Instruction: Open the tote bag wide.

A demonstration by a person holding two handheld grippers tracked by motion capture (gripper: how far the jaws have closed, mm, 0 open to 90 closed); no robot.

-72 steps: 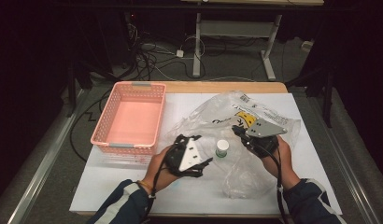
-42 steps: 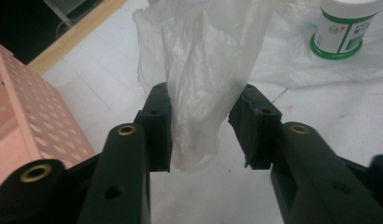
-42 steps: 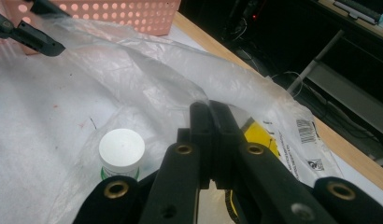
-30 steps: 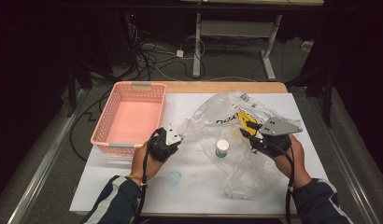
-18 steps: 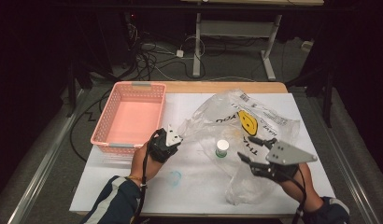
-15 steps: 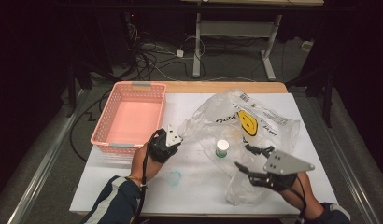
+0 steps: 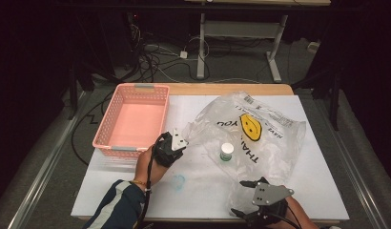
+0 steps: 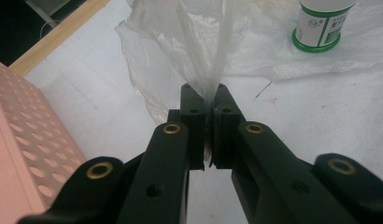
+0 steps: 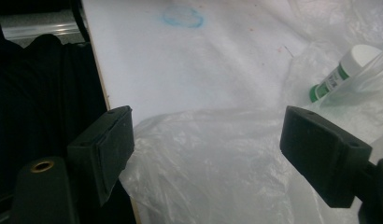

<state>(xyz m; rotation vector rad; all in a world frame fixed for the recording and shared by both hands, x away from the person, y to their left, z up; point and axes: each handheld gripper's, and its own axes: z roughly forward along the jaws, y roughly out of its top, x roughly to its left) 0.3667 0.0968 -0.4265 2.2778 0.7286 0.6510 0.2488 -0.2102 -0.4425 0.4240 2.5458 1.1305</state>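
Two grippers are at work on the table (image 7: 136, 200), one in each hand. Nearest, at the front edge, the right gripper (image 7: 244, 198) is held low with the wrist coming in from below and its grey plate on top; its jaws have just been opening and now stand wide, pointing over the near corner of the plastic bag (image 7: 260, 138). In the right gripper view the film (image 9: 217, 158) lies flat under and between the two pads, which do not press on it. A little farther, the left gripper (image 7: 180, 138) sits at the end of a forearm in a striped sleeve (image 7: 118, 202), the hand turned so that the jaws point to the bag's left edge. In the left gripper view its fingers are tight together on a gathered fold of the film (image 8: 203, 60), which rises from the pads like a thin ridge. One small bottle (image 7: 226, 151), white with a green label, stands upright under the clear film, beyond the right fingers and to the side of the left ones, apart from both. One blue ring mark (image 7: 178, 181) is on the table between the two hands. One pink basket (image 7: 108, 129) stands just beside the left hand, on its outer side, and it reaches farther back. The single bag carries a yellow smiling face (image 7: 249, 125) past the bottle.
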